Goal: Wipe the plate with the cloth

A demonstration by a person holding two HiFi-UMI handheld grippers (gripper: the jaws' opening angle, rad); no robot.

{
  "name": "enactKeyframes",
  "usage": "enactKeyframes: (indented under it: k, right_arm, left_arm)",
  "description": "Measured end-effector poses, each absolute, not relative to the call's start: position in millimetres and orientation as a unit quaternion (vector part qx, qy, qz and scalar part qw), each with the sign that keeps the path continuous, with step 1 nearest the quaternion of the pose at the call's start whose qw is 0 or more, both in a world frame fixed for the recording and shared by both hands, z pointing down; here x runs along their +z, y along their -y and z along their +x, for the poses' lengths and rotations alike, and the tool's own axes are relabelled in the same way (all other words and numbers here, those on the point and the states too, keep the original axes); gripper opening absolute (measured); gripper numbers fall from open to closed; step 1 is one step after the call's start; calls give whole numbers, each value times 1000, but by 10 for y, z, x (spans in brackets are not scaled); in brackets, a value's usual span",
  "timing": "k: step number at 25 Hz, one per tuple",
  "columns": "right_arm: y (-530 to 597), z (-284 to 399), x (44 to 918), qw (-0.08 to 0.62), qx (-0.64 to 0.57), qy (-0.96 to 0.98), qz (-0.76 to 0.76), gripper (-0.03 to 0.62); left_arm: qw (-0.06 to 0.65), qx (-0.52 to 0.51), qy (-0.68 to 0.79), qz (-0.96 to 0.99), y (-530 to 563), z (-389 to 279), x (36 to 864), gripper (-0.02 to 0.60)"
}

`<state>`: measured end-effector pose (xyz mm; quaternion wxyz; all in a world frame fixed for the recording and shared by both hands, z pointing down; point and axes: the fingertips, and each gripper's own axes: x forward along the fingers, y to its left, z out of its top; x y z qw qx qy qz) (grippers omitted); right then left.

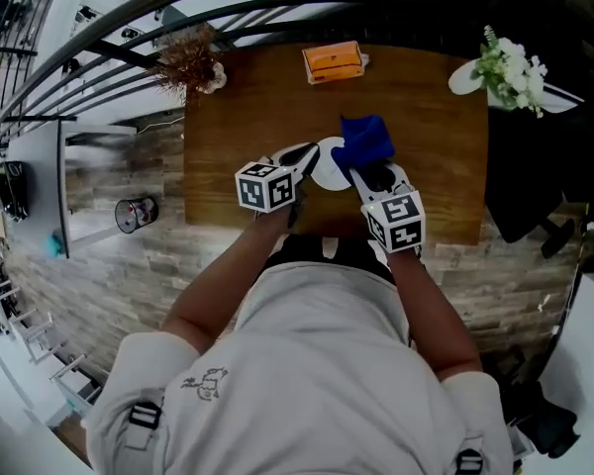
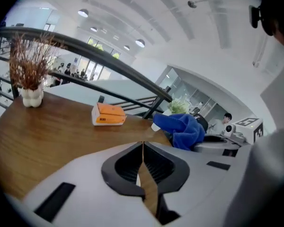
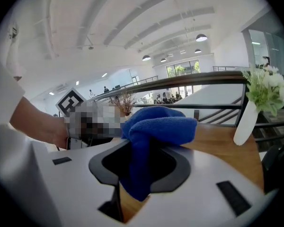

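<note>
While right fingers (image 3: 180, 167) clamp cloth (image 3: 156, 124), left fingers (image 2: 118, 167) closed, seemingly on plate (image 1: 327, 171) rim.

we find no words or numbers we can read. the orange box (image 2: 109, 114) on the counter (image 2: 47, 136) bears dark print, too blurred to make out, as is the small mark on the shirt (image 1: 307, 364).

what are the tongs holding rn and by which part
Right tongs clamp the blue cloth by a bunched fold. Left tongs are almost shut by the plate edge; whether they grip it cannot be told.
</note>
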<state>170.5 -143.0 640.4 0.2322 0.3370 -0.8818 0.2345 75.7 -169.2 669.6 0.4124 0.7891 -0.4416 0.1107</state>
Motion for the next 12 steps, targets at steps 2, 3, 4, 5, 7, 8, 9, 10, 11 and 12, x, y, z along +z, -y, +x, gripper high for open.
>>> enactKeyframes:
  k: [2, 3, 4, 5, 7, 8, 9, 10, 11, 12]
  right_arm:
    - [1551, 1716, 6176, 219, 215, 889, 340, 117]
    - [1625, 1725, 6062, 210, 203, 894, 341, 117]
    - [1673, 1739, 5955, 202, 193, 897, 342, 117]
    - [1681, 1758, 5862, 195, 186, 900, 343, 117]
    - [1610, 1794, 5706, 181, 183, 904, 341, 117]
    - [1575, 1811, 5629, 175, 181, 907, 339, 117]
    - [1562, 1826, 5541, 169, 173, 910, 337, 117]
    - [1577, 1838, 5442, 162, 162, 914, 334, 117]
    - [1607, 1846, 5338, 155, 148, 918, 333, 117]
    - [1634, 1849, 5238, 150, 134, 922, 331, 117]
  left_arm:
    - [379, 97, 446, 805, 1795, 779, 6368, 8]
    - [359, 88, 448, 814, 1860, 797, 6196, 8]
    - [341, 79, 449, 822, 1902, 825, 6030, 7]
    - [326, 71, 450, 828, 1905, 862, 5876, 6]
    - [302, 59, 450, 838, 1827, 954, 5607, 6]
    - [289, 54, 450, 843, 1781, 1000, 5479, 6]
    - [276, 47, 451, 848, 1752, 1039, 5348, 6]
    - [261, 38, 454, 851, 1743, 1066, 5212, 6]
    - [246, 28, 458, 854, 1746, 1079, 5077, 6]
    - [231, 19, 464, 855, 1744, 1077, 4952, 6]
